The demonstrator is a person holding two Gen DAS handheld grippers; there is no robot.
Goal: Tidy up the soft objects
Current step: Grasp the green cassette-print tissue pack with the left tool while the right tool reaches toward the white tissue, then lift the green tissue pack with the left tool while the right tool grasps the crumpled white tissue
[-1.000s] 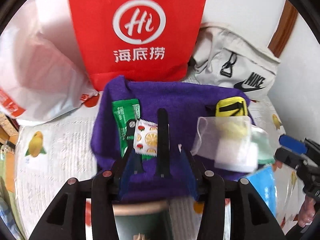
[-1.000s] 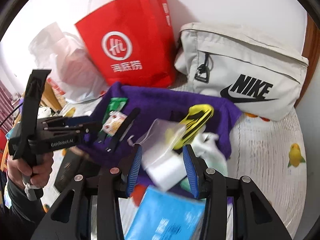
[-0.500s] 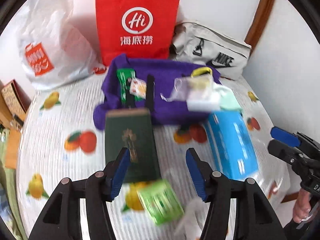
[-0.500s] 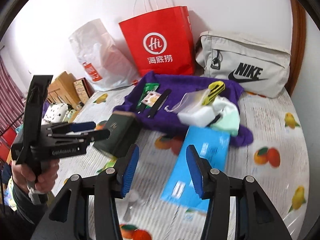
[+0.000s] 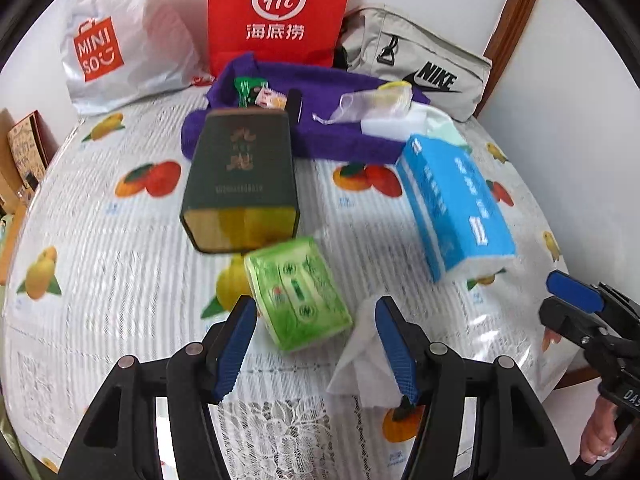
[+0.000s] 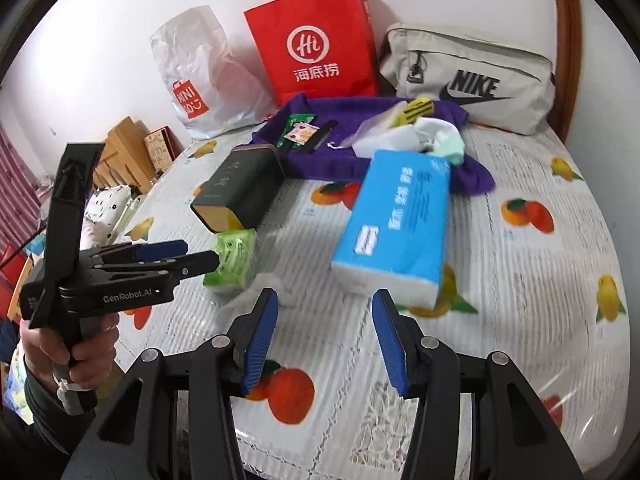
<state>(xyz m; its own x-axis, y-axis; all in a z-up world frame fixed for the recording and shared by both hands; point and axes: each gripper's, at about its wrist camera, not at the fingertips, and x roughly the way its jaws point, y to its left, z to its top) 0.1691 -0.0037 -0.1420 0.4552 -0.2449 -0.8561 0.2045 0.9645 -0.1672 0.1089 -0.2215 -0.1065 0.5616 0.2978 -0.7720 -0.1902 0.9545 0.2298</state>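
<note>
A purple towel (image 5: 344, 140) lies at the back of the fruit-print table, strewn with sachets, a clear pouch, a yellow clip and a mint cloth (image 6: 446, 140). In front of it lie a dark green tin (image 5: 240, 176), a blue tissue pack (image 5: 454, 204) and a small green tissue pack (image 5: 298, 294). A loose white tissue (image 5: 360, 360) lies by my left gripper's right finger. My left gripper (image 5: 314, 308) hovers over the green pack's near end, jaws opening, pads clear of it. Nothing sits between the spread jaws of my right gripper (image 6: 325, 298), just short of the blue pack (image 6: 394, 220).
Against the wall stand a white Miniso bag (image 5: 120, 40), a red paper bag (image 5: 280, 8) and a beige Nike bag (image 5: 420, 68). A lace strip edges the table front. A hand holds the left gripper (image 6: 200, 260) at the left of the right wrist view.
Both grippers drew back from the purple towel toward the table's front edge. The tin, blue pack, green pack and tissue came into view. The left jaws spread wider.
</note>
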